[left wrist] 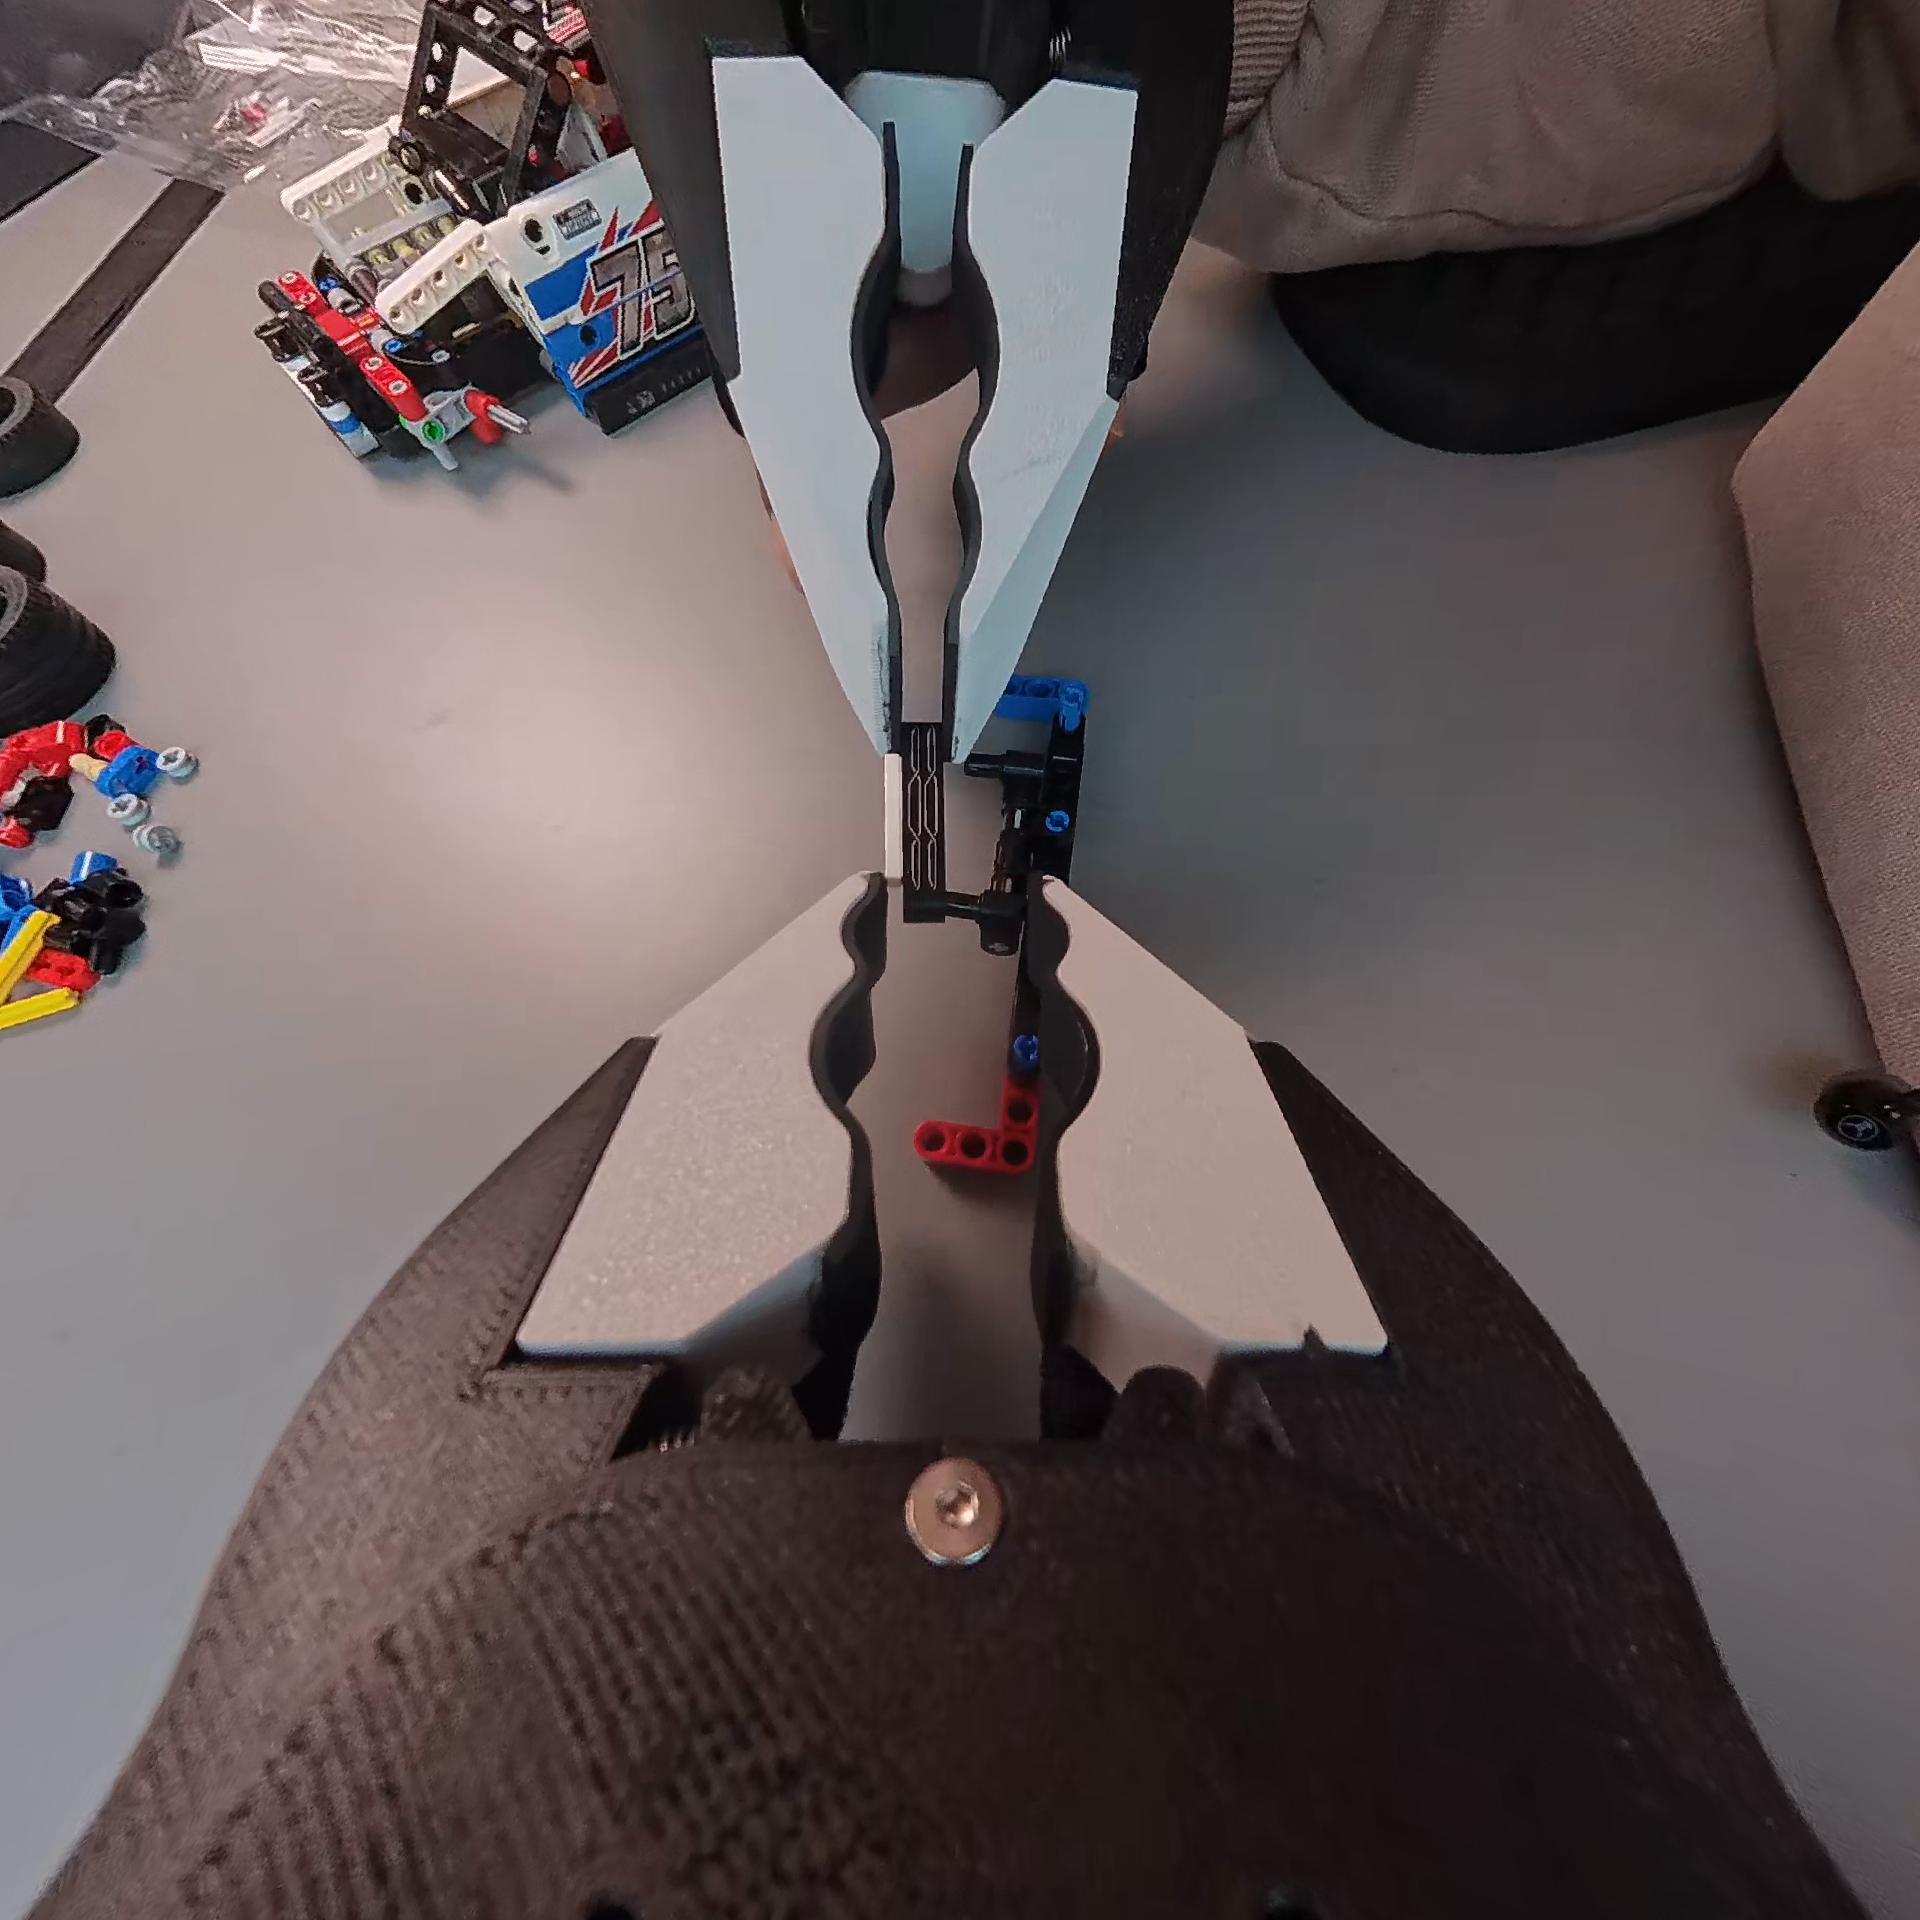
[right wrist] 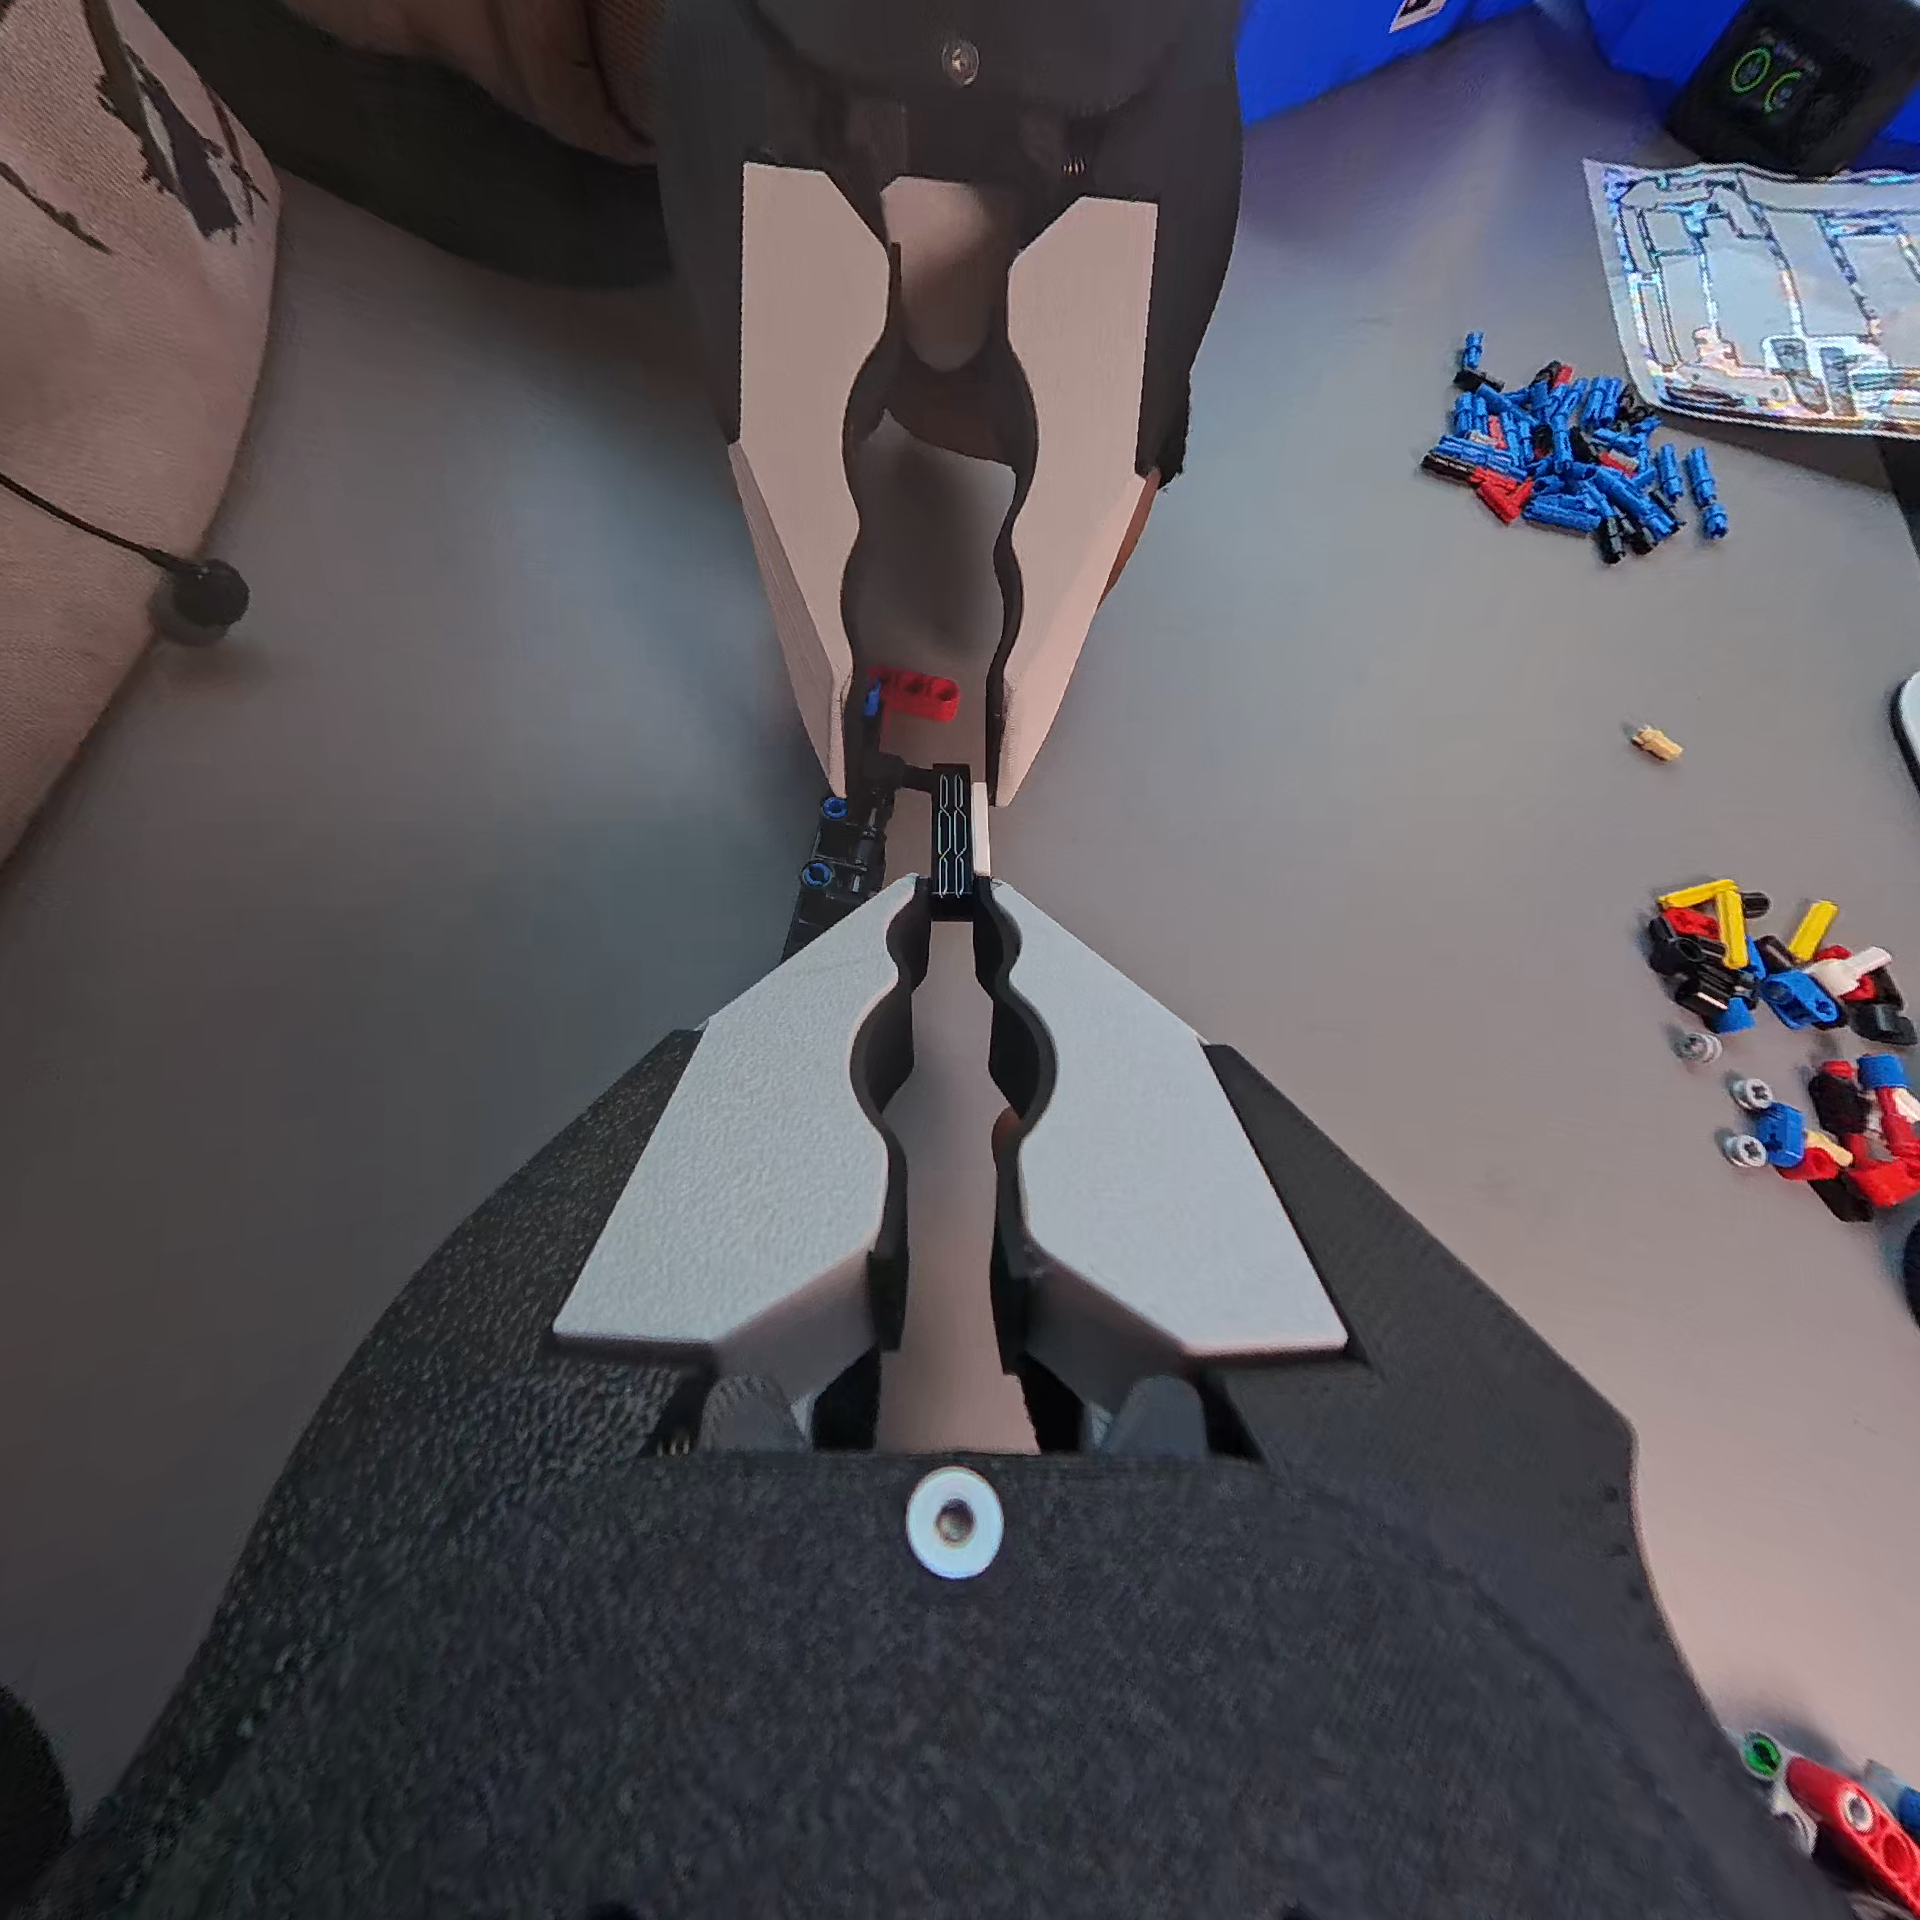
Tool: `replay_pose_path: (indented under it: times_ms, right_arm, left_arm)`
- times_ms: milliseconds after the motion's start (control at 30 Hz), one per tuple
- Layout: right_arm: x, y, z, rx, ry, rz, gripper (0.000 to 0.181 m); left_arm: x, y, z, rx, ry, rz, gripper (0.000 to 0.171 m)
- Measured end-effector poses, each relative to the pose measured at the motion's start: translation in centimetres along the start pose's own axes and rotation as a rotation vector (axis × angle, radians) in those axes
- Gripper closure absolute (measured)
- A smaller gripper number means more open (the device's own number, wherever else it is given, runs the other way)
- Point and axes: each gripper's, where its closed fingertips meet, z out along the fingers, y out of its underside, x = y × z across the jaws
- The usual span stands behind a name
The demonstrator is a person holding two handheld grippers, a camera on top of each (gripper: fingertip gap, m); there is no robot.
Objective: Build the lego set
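Note:
A small black lego assembly with blue pins and a red L-shaped beam sits low over the grey table. A black patterned panel with a white edge joins it by a short black axle. My left gripper has its jaws partly apart. Its tips press the panel's white edge on one side and the black beam on the other. My right gripper faces it, shut on the far end of the panel. It also shows in the left wrist view, and the left gripper in the right wrist view.
A partly built white and blue car model stands at the back left, by black tyres and loose pieces. A pile of blue pins, a sticker sheet and mixed pieces lie to the right. A beige sleeve is close behind. My left and right fingertips are right by each other.

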Motion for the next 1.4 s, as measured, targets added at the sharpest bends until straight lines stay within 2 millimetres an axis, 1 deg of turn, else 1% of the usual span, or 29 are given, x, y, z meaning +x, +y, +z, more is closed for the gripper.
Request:
replay_pose_path:
  times_ms: [467, 500, 533, 667, 767, 833, 933, 1067, 1167, 1400]
  right_arm:
    - [-0.6, -0.4, -0.2, -0.124, -0.005, 0.019, 0.176]
    - [-0.8, -0.4, -0.2, -0.123, -0.018, 0.016, 0.176]
    - [-0.9, -0.3, -0.2, -0.124, -0.021, 0.022, 0.176]
    - [-0.9, -0.5, -0.2, -0.113, -0.016, 0.002, 0.176]
    - [-0.6, -0.5, -0.2, -0.102, 0.002, -0.002, 0.176]
    - [-0.3, -0.4, -0.2, -0.095, 0.015, -0.002, 0.176]
    - [-0.4, -0.4, -0.1, -0.080, 0.007, -0.001, 0.176]
    - [-0.2, -0.4, -0.1, -0.068, 0.014, 0.003, 0.176]
    - [-0.2, -0.3, 0.0, -0.049, 0.012, 0.004, 0.176]
    - [-0.3, 0.1, 0.0, 0.039, -0.058, 0.080, 0.176]
  left_arm:
    - [0.3, 0.0, 0.1, -0.038, -0.010, 0.076, 0.148]
    - [0.2, 0.0, 0.1, -0.040, -0.018, 0.083, 0.155]
    - [0.2, 0.1, 0.1, -0.041, -0.012, 0.082, 0.157]
    - [0.3, 0.1, 0.0, -0.045, -0.020, 0.102, 0.157]
    - [0.0, 0.1, 0.0, -0.038, -0.040, 0.100, 0.156]
    - [0.3, 0.5, 0.2, -0.052, -0.029, 0.107, 0.149]
    - [0.3, 0.7, 0.4, -0.060, -0.027, 0.084, 0.147]
    - [0.0, 1.0, 0.2, -0.064, -0.014, 0.017, 0.147]
    - [0.2, 1.1, 0.1, -0.071, -0.003, -0.009, 0.149]
    - [0.6, 1.2, 0.3, -0.070, 0.034, -0.041, 0.149]
